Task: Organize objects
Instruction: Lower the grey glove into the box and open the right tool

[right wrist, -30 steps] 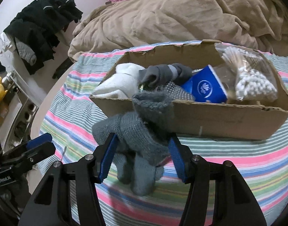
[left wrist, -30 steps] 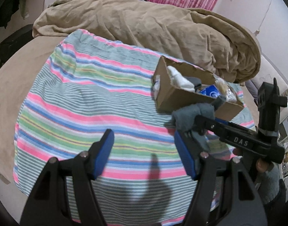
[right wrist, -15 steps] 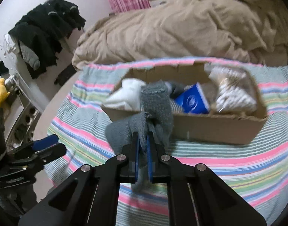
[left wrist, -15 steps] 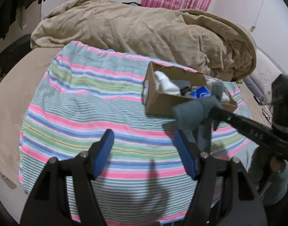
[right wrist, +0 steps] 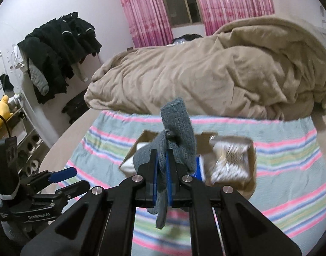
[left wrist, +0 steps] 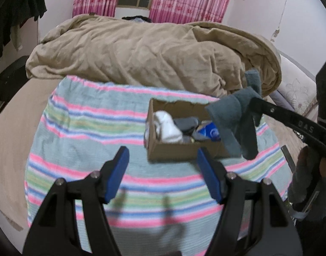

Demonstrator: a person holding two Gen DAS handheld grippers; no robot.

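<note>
Grey knitted gloves (right wrist: 175, 136) hang clamped between the blue pads of the right gripper (right wrist: 161, 166), lifted in the air above the cardboard box (left wrist: 173, 149). The letters "DAS" show on that gripper's black arm in the left wrist view, and "GenRobot.AI" is printed on the body of the left gripper (right wrist: 62, 173) in the right wrist view. A blue packet (left wrist: 209, 132) in the box bears a round white emblem, too blurred to read. The left gripper (left wrist: 163, 172) hovers with its pads wide apart, holding nothing.

The box sits on a striped cloth (left wrist: 94, 128) spread over the bed, in front of a rumpled tan duvet (left wrist: 152, 57). Pink curtains (right wrist: 141, 10) frame a window on the far wall.

Only the left wrist view shows the white socks (left wrist: 167, 125) and the dark grey item beside them. Only the right wrist view shows the clear bag (right wrist: 231, 160) of pale sticks, the dark clothes (right wrist: 60, 49) on a rack and a yellow plush toy (right wrist: 2, 111).
</note>
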